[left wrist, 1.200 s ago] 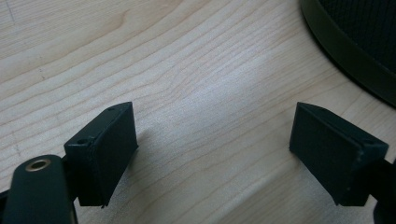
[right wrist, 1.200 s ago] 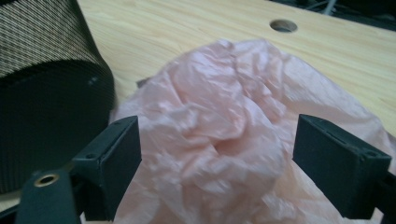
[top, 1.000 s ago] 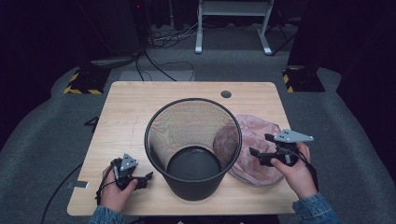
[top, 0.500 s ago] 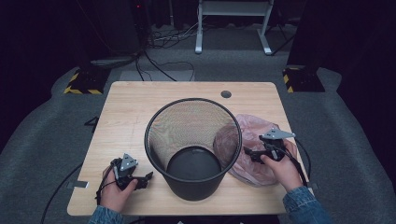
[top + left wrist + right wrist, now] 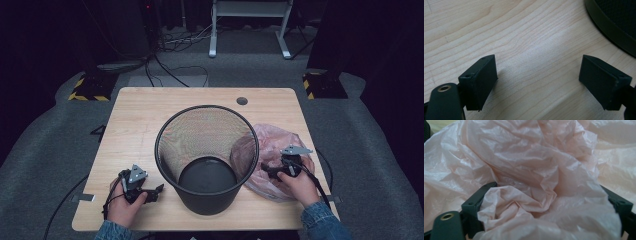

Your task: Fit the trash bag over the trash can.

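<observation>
One bag: a crumpled pink plastic bag (image 5: pixel 280 152) lies on the table (image 5: pixel 140 125), right of the wire bin and touching its side; the right gripper view shows its folds (image 5: pixel 529 170) bunched up between the jaws
Right gripper: the right gripper (image 5: pixel 274 170) sits on the near edge of the bag, jaws spread wide with a wad of film between them, not yet pinched
Just changed: a second ago this gripper was farther right and higher over the bag; it has since come down and leftward into the folds, toward the bin
Meaning: judged from this, the reach is over and the grasp is the step in hand; closing on the wad comes next, before any lift
Left gripper: the left gripper (image 5: pixel 150 192) rests low at the near left of the table, jaws spread, nothing between them but bare wood (image 5: pixel 536 50); it has hardly moved in that second
Bin: a black mesh waste bin (image 5: pixel 206 155) stands upright in the middle of the table, empty as far as its dark floor shows; its base rim (image 5: pixel 609 22) is just beside the left gripper
In the way: the tall bin wall stands between bag and left gripper, so that hand cannot help until the bag is raised; thin film may slip from a shallow pinch
Around: a dark grommet hole (image 5: pixel 242 101) near the far edge; cables (image 5: pixel 165 65) and a white stand (image 5: pixel 250 25) on the floor beyond
</observation>
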